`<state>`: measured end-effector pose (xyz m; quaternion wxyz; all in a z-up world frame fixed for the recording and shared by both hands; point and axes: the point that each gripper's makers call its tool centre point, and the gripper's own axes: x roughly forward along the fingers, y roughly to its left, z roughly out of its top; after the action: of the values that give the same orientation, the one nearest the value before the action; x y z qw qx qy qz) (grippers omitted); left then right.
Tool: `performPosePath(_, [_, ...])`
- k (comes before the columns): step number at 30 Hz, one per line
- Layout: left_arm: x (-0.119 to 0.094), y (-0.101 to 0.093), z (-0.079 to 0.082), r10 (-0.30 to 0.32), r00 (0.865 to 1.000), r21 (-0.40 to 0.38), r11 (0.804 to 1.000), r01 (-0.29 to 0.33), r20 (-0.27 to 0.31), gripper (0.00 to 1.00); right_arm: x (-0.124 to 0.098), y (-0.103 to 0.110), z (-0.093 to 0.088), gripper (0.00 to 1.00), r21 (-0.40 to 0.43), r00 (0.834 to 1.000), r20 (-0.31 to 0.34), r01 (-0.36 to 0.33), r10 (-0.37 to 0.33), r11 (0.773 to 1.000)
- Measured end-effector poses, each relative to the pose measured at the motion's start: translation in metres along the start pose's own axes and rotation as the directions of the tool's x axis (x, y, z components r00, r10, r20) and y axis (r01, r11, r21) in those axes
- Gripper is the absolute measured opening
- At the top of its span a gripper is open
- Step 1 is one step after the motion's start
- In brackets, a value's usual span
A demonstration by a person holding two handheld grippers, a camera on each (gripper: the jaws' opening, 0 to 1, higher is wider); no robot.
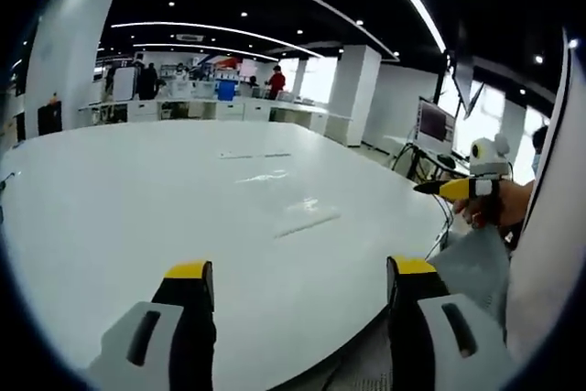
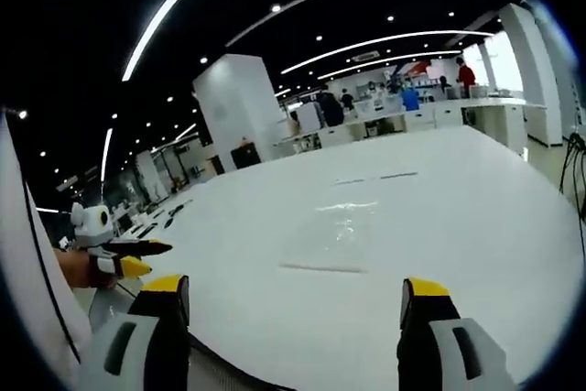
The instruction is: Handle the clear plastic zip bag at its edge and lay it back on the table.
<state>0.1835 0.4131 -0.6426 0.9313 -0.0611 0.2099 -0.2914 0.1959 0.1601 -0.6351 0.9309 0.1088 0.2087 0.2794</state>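
Step in hand: the approach, as I judge it; the clear plastic zip bag (image 2: 343, 237) lies flat on the white tabletop (image 1: 137, 199) with neither claw on it yet.
Bag position: roughly mid-tabletop, well in from the near edge (hard to trace, since only glare and a faint outline give it away); in the left gripper view it shows as a pale strip at (image 1: 307, 217).
How to do it well: come in low and level toward the bag's nearest edge, slide 1 jaw just under the film and the other over it, and close on the edge only, not the middle; clear film is thin and slippery, so a shallow bite may slip and a push may skate it across the tabletop.
Lay-back: lower it until it rests flat before letting go, so it does not fold or drift.
Left claw (image 1: 300, 272): jaws spread wide, nothing between them, hanging above the near edge of the tabletop and touching nothing.
Right claw (image 2: 295, 292): also wide apart and empty, above the near edge, the bag ahead between its 2 jaws' lines.
Cross-view: each claw also appears in the other's view, off to the side near the tabletop edge.
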Motion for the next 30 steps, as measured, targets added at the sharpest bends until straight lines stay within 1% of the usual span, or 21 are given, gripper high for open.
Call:
performPosePath(1, [0.0, 0.0, 0.0, -0.003, 1.0, -0.006, 1.0, 0.003, 0.003, 0.77, 0.0, 0.001, -0.001, 0.96, -0.006, 1.0, 0.002, -0.002, 0.002, 1.0])
performPosePath(2, [0.0, 0.0, -0.002, -0.004, 1.0, -0.006, 1.0, 0.004, -0.002, 0.77, 0.0, 0.004, -0.004, 0.96, -0.023, 1.0, -0.012, -0.011, 0.011, 1.0])
performPosePath(3, [0.0, -0.001, -0.002, -0.008, 1.0, -0.007, 1.0, 0.008, -0.004, 0.77, 0.0, 0.006, -0.005, 0.96, -0.021, 1.0, -0.013, -0.017, 0.017, 1.0])
performPosePath(4, [0.0, -0.001, -0.003, -0.01, 1.0, -0.007, 1.0, 0.01, -0.003, 0.77, -0.001, 0.008, -0.004, 0.96, -0.021, 1.0, 0.006, -0.025, 0.025, 0.999])
performPosePath(6, [0.001, -0.002, -0.005, -0.015, 1.0, -0.003, 1.0, 0.015, -0.004, 0.78, 0.0, 0.012, -0.005, 0.97, -0.017, 0.999, 0.011, -0.033, 0.033, 0.999])
performPosePath(9, [0.001, -0.003, -0.006, -0.025, 1.0, -0.004, 1.0, 0.025, -0.01, 0.8, 0.001, 0.018, -0.005, 0.98, -0.036, 0.999, 0.015, -0.045, 0.046, 0.998])
performPosePath(11, [0.0, -0.007, -0.004, -0.04, 0.999, -0.001, 0.999, 0.04, 0.004, 0.82, 0.001, 0.018, -0.002, 1.0, -0.038, 0.998, 0.032, -0.045, 0.047, 0.998])
performPosePath(14, [-0.002, -0.004, -0.006, -0.037, 0.999, -0.005, 0.999, 0.037, 0.011, 0.83, 0.001, 0.018, -0.003, 1.0, -0.033, 0.999, 0.028, -0.045, 0.046, 0.998])
performPosePath(15, [-0.002, -0.001, -0.009, -0.033, 0.999, -0.001, 0.999, 0.033, 0.001, 0.83, 0.001, 0.018, -0.003, 1.0, -0.035, 0.998, 0.029, -0.046, 0.047, 0.998])
performPosePath(17, [-0.002, -0.002, -0.01, -0.035, 0.999, 0.0, 0.999, 0.035, 0.006, 0.84, 0.002, 0.019, -0.005, 1.0, -0.044, 0.999, 0.02, -0.045, 0.046, 0.998])
performPosePath(22, [-0.001, -0.009, -0.006, -0.04, 0.999, 0.012, 0.999, 0.04, 0.013, 0.87, 0.004, 0.019, -0.006, 1.0, -0.047, 0.999, 0.021, -0.043, 0.044, 0.998])
performPosePath(26, [0.0, -0.01, -0.005, -0.033, 0.999, 0.01, 0.999, 0.033, 0.015, 0.87, 0.006, 0.02, -0.008, 0.99, -0.057, 0.999, 0.016, -0.044, 0.045, 0.997])
performPosePath(28, [0.001, -0.012, -0.004, -0.031, 0.999, 0.022, 0.999, 0.031, 0.02, 0.87, 0.007, 0.02, -0.009, 0.99, -0.062, 0.999, 0.013, -0.047, 0.048, 0.997])
performPosePath(30, [0.002, -0.014, -0.005, -0.034, 0.999, 0.038, 0.999, 0.033, 0.011, 0.87, 0.007, 0.021, -0.009, 0.99, -0.067, 0.999, 0.014, -0.047, 0.048, 0.997])
